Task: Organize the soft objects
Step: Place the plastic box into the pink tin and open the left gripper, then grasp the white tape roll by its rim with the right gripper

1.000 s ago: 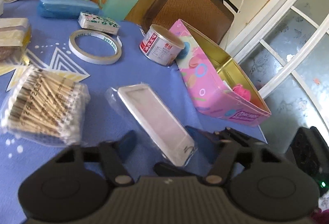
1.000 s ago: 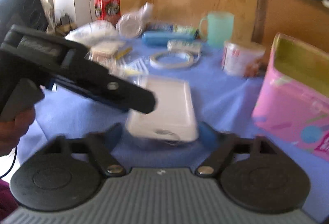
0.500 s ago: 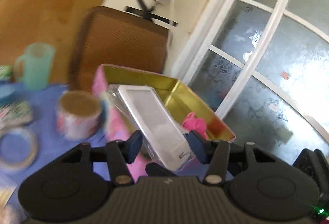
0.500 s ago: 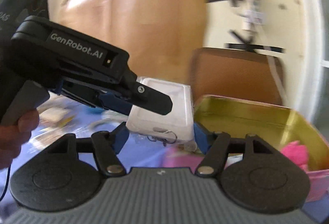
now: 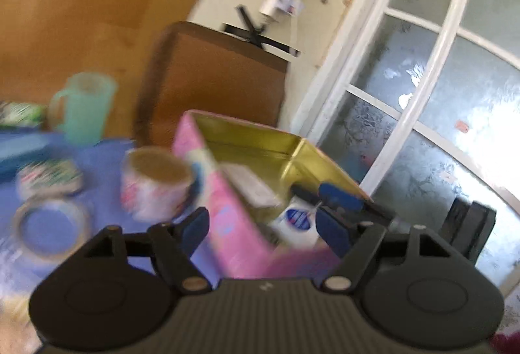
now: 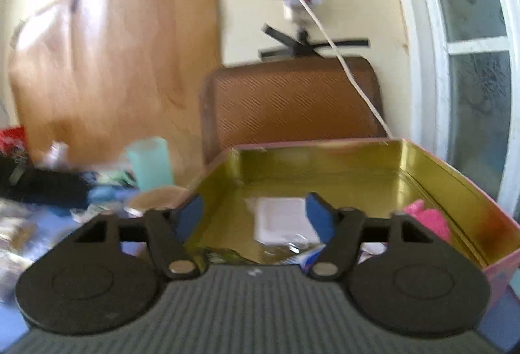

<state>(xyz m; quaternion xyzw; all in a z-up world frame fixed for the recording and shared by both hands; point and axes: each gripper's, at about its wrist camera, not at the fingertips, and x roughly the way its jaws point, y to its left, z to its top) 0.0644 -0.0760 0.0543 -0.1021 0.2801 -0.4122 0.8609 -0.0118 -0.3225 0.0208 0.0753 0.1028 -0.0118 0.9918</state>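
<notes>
White packet (image 6: 280, 219) released since half second ago, now lying inside pink tin (image 6: 455, 188). Left claw (image 5: 265, 229), right claw (image 6: 255, 217) both apart, empty, over tin.

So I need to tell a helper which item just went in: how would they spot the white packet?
Find the pink tin with the gold inside, in front of the brown chair. The white packet lies flat on its floor, near the middle. Unlike the fluffy pink thing in the right corner, it is a pale, flat rectangle in clear wrap.
</notes>
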